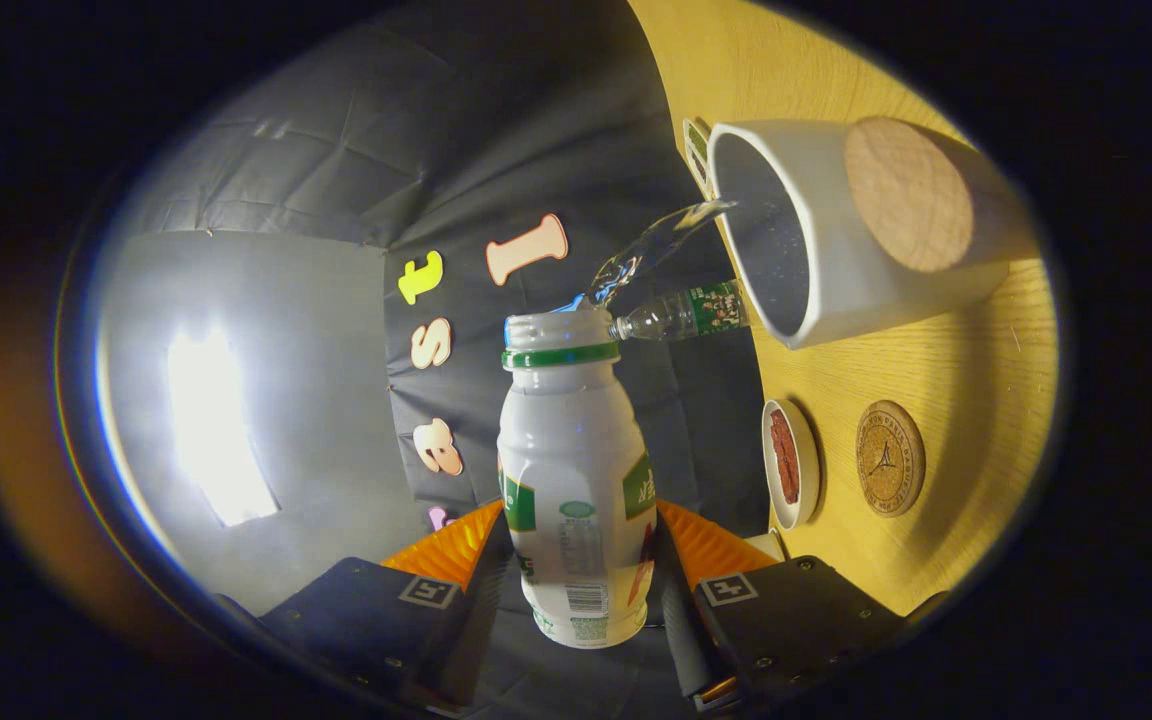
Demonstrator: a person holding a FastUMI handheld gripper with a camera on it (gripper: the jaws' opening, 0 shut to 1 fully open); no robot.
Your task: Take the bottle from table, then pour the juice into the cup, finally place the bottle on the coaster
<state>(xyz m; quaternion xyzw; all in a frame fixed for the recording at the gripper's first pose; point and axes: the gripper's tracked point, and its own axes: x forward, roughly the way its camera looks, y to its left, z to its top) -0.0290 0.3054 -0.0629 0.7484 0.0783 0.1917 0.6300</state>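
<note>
I hold the bottle [576, 500] clenched between both fingers of the gripper [576, 590], liquid arcing toward 1 o'clock into the cup [816, 250], the coaster [890, 458] apparently at 3 o'clock.

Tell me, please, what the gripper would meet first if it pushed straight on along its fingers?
Nothing new soon: the gripper, shut on the white bottle, points along it toward the booth wall. The cup taking the stream sits off that line, though depth is hard to judge.

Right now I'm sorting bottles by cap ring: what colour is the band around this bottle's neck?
Green, on the white bottle held in the gripper; gripper view.
</note>
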